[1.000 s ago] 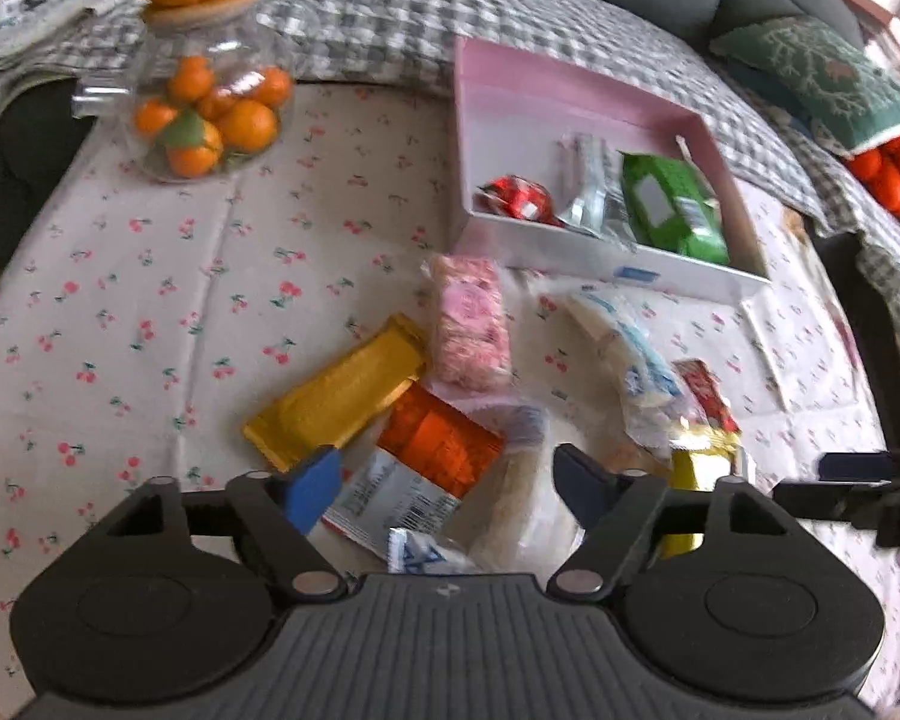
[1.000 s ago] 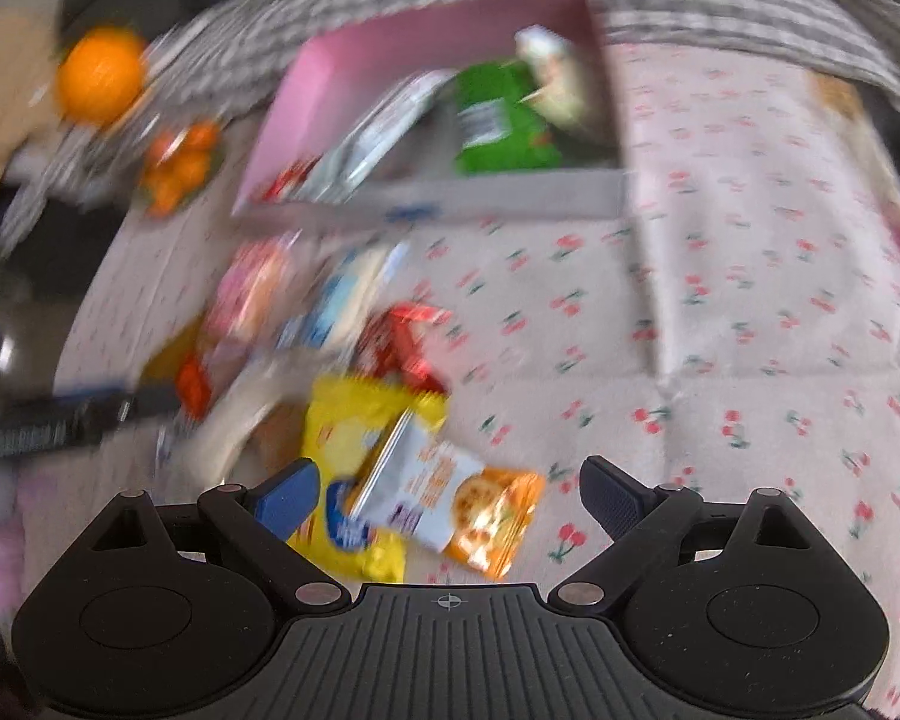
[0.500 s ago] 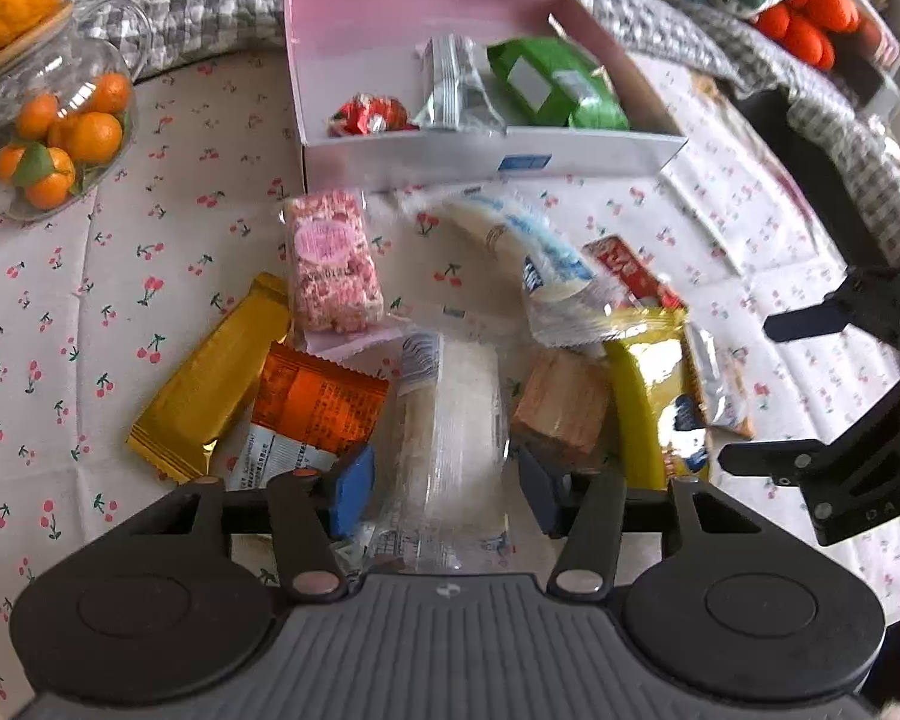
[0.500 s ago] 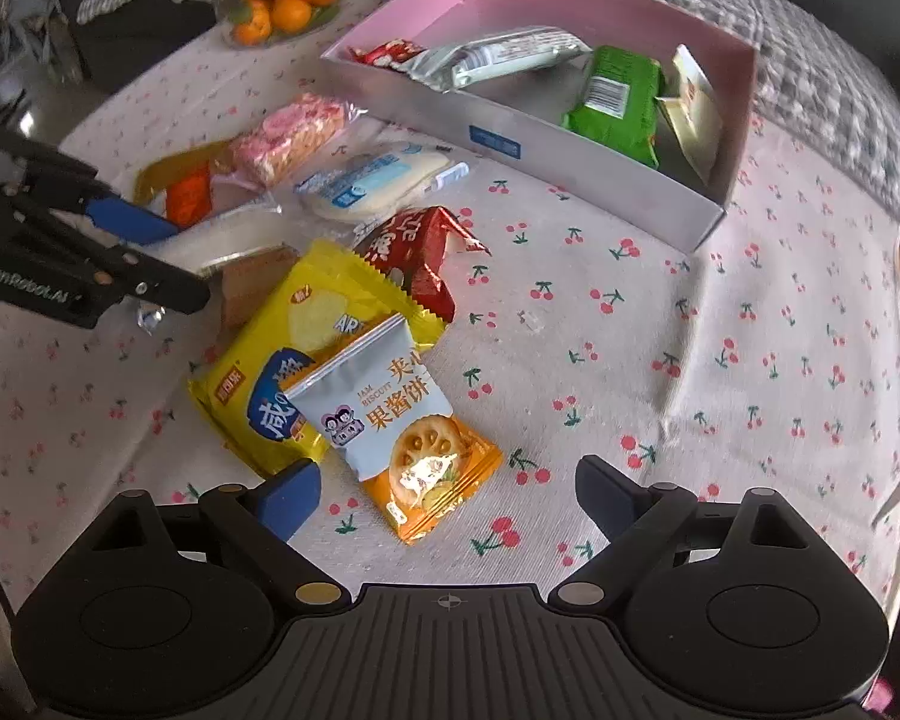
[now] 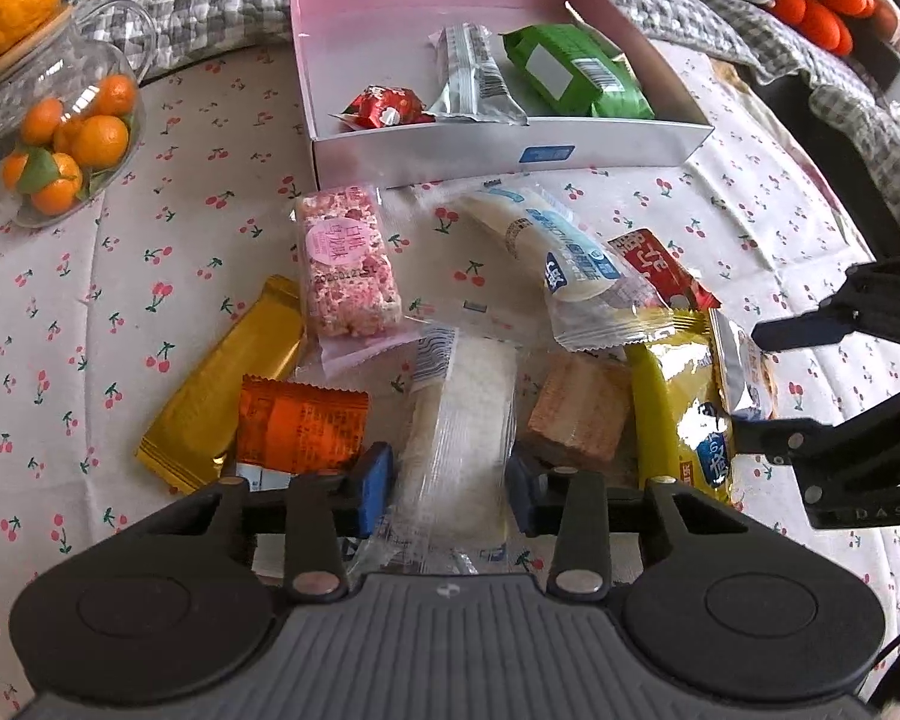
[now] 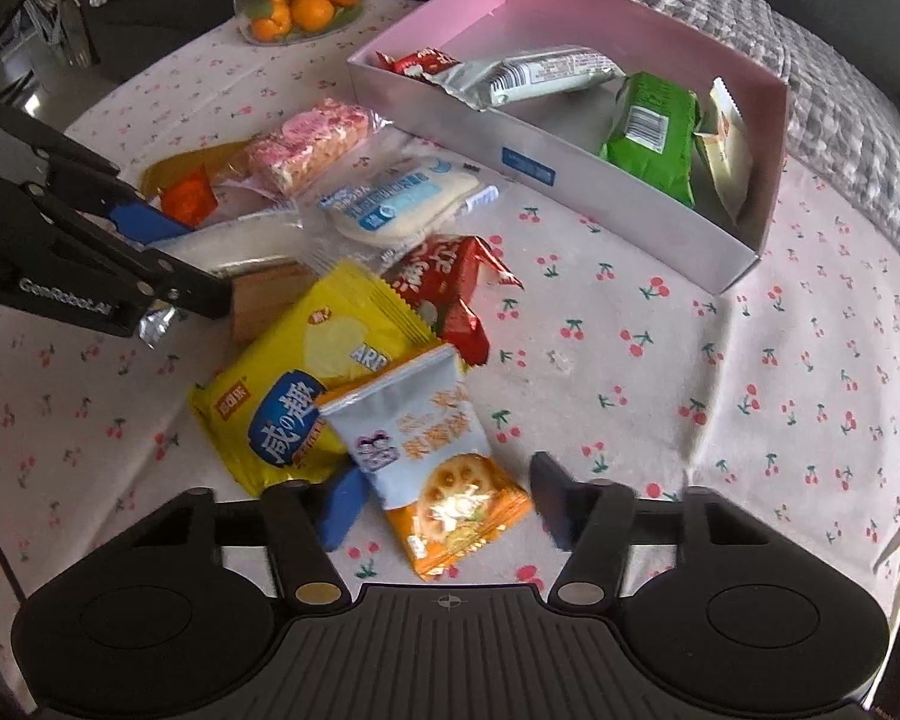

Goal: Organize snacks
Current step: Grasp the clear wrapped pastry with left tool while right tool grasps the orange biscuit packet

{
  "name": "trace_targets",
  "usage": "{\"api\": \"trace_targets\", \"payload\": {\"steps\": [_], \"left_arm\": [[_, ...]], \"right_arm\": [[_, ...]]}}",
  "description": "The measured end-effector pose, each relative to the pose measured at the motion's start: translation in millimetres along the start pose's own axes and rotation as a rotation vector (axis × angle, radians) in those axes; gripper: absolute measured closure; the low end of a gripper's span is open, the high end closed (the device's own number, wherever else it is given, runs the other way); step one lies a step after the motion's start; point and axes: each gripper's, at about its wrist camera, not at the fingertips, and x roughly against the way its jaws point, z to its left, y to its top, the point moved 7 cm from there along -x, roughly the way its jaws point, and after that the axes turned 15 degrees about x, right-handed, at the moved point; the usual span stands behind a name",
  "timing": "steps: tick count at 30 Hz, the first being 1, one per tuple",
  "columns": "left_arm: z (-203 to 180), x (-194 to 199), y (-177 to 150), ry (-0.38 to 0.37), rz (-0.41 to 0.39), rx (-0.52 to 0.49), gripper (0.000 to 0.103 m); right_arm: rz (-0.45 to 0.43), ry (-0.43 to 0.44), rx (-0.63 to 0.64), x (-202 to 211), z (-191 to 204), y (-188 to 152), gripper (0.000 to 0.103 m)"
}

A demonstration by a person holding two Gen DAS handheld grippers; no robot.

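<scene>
My left gripper (image 5: 450,492) points down over a long white snack in clear wrap (image 5: 459,420), which lies between its blue pads. The jaws are closing and stand at the wrapper's edges. My right gripper (image 6: 444,504) straddles a white-and-orange cookie pack (image 6: 432,456) that lies on a yellow pack (image 6: 306,372). Its jaws are also closing, just off the pack's sides. A pink box (image 5: 510,147) at the back holds a red pack (image 5: 384,108), a silver bar (image 5: 474,78) and a green pack (image 5: 576,72). In each wrist view the other gripper shows too: right gripper (image 5: 762,384), left gripper (image 6: 192,258).
Loose on the cherry-print cloth lie a pink crisp bar (image 5: 345,264), a gold bar (image 5: 228,390), an orange pack (image 5: 300,426), a blue-white bun pack (image 5: 564,264), a red pack (image 6: 444,282) and a brown cake (image 5: 579,411). A glass jar of tangerines (image 5: 66,138) stands back left.
Both grippers came down and rolled level. The left jaws narrowed around the white snack. The right jaws swung in from wide to the cookie pack's sides.
</scene>
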Motion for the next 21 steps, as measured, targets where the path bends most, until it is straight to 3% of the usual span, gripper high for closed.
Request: {"api": "trace_targets", "payload": {"steps": [8, 21], "left_arm": [[3.7, 3.1, 1.8, -0.007, 0.003, 0.045, 0.069], [6.1, 17.8, 6.5, -0.023, -0.017, 0.071, 0.078]], "right_arm": [[0.005, -0.031, -0.026, 2.9, 1.9, 4.2, 0.065], [-0.023, -0.008, -0.21, 17.9, -18.4, 1.3, 0.068]]}}
